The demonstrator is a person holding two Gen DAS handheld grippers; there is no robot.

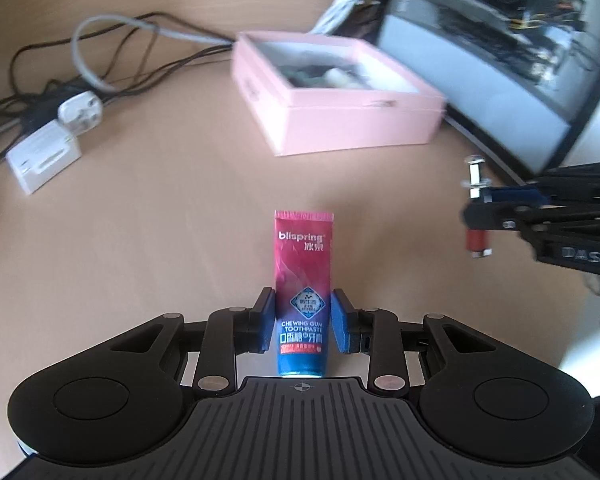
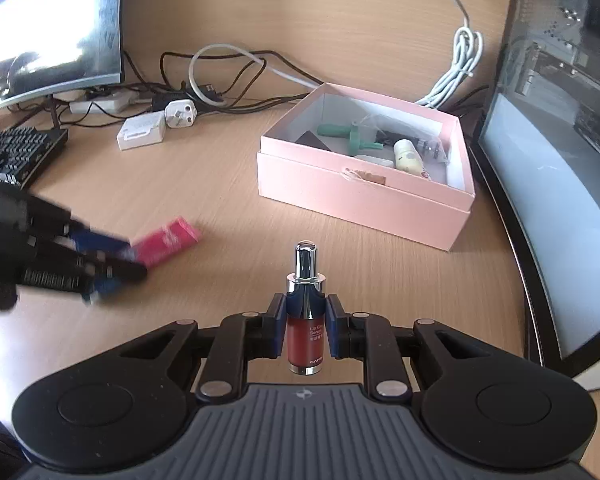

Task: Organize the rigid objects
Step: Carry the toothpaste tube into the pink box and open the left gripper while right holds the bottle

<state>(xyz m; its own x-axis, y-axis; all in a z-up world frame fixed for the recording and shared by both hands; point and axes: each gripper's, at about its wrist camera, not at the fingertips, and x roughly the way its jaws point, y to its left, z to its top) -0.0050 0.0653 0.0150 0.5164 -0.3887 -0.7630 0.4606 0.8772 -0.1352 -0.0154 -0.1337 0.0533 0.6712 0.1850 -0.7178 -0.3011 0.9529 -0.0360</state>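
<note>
I have a red-and-blue toothpaste tube (image 1: pixel 303 296) pinched between the blue pads of my left gripper (image 1: pixel 303 316), its crimped end pointing away from me, above the wooden desk (image 1: pixel 160 220). The jaws are nearly closed and press on both sides of the tube. My right gripper (image 2: pixel 306 322) is likewise almost closed, clamped on a small serum bottle (image 2: pixel 305 320) with a dark red body and a chrome pump top, held upright in its own view. From the left camera I see that bottle off to the right, gripped near its neck.

Beyond both items sits the open pink box (image 2: pixel 364 196), resting on the desk well apart from either gripper. Inside it I can make out a green tool (image 2: pixel 350 134), a small cream bottle (image 2: pixel 408 156) and some clear wrapping.

Further back lie a white adapter (image 2: pixel 142 134), a white plug (image 2: pixel 180 114) and tangled cables (image 2: pixel 228 76). A monitor (image 2: pixel 560 160) stands right of the box, another monitor (image 2: pixel 48 28) and a black keyboard (image 2: pixel 16 156) to the left.
</note>
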